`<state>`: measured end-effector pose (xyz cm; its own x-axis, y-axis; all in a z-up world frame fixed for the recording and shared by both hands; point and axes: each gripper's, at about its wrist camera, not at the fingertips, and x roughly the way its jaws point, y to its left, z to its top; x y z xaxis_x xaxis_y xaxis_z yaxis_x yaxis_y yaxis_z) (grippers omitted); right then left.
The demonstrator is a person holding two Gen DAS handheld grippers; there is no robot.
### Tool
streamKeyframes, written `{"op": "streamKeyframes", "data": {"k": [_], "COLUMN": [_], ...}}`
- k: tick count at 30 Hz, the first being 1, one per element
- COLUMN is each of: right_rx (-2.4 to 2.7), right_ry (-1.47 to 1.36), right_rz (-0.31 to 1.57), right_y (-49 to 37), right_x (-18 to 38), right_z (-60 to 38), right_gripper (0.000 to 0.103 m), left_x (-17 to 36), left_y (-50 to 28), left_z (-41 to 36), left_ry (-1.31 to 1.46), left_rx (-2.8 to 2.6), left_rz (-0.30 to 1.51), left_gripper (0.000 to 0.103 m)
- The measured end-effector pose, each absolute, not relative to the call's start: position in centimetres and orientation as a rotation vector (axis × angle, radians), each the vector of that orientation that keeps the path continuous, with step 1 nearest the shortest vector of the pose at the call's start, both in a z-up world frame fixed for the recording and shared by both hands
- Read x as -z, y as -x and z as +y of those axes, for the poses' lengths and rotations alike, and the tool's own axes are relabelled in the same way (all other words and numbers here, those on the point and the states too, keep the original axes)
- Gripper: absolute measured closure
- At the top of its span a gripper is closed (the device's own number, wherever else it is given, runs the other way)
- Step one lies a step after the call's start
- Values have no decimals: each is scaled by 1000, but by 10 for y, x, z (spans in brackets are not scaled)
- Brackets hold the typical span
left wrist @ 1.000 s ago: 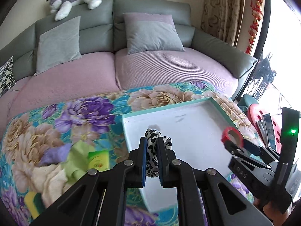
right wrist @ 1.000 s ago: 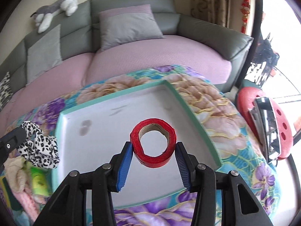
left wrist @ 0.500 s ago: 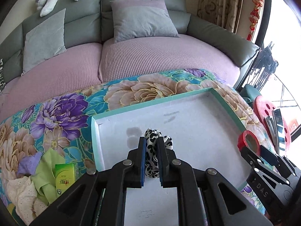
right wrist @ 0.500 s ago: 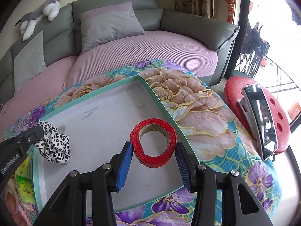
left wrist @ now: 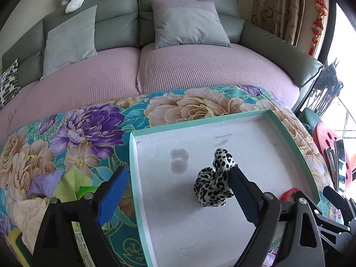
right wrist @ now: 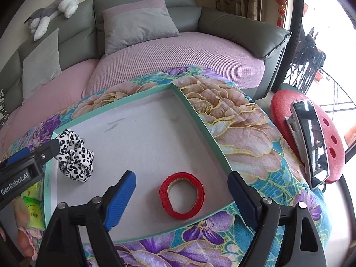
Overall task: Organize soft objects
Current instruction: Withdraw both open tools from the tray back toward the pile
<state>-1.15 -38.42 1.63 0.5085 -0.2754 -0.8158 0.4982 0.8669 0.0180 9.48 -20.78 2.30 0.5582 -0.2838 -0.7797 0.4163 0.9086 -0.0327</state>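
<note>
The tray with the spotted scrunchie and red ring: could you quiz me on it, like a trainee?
1. True or false: the red tape roll lies flat inside the white tray.
2. What pattern has the scrunchie?
3. Which is gripped right now? A. scrunchie B. tape roll C. neither

Key: 1 true. 2 black spots on white, leopard style. 3 C: the left hand-held gripper and right hand-held gripper are both opening, pads off.

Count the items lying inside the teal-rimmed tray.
2. The leopard-print scrunchie lies near the tray's left side, against one finger of the left claw. The red tape roll lies near the front edge, between the opening fingers of the right claw.
</note>
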Motion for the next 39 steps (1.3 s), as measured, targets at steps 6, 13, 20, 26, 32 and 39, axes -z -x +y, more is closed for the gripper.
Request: {"op": "streamKeyframes", "data": {"k": [6,13,20,26,32,39], "right_rx": [468,467,436,380,328,243], "right_ry": [-275,-290,-248,-218,-185,-143], "right_rz": [952,945,926,898,891,928], "right_y": [20,32,43,51,57,55], "right_x": [-23,-34,-49,-61,-66,-58], "right_z": [-382,-383,-366,-344,-318,-281], "right_gripper": [5,5,5,5,5,5], "left_x": [-21,-24,-39,-57,-64,-64], "left_y": [-95,-87,-71,-56,-41,-23], "left_z": [-200,-192,-170,-137,-101,-60], "left_ry": [-156,-172,-165,-153,-122,-82], "left_rx": [382,356,307,244,185,122], "left_rz": [909,914,877,840,819,819], "left_gripper": [11,11,11,11,11,11]}}
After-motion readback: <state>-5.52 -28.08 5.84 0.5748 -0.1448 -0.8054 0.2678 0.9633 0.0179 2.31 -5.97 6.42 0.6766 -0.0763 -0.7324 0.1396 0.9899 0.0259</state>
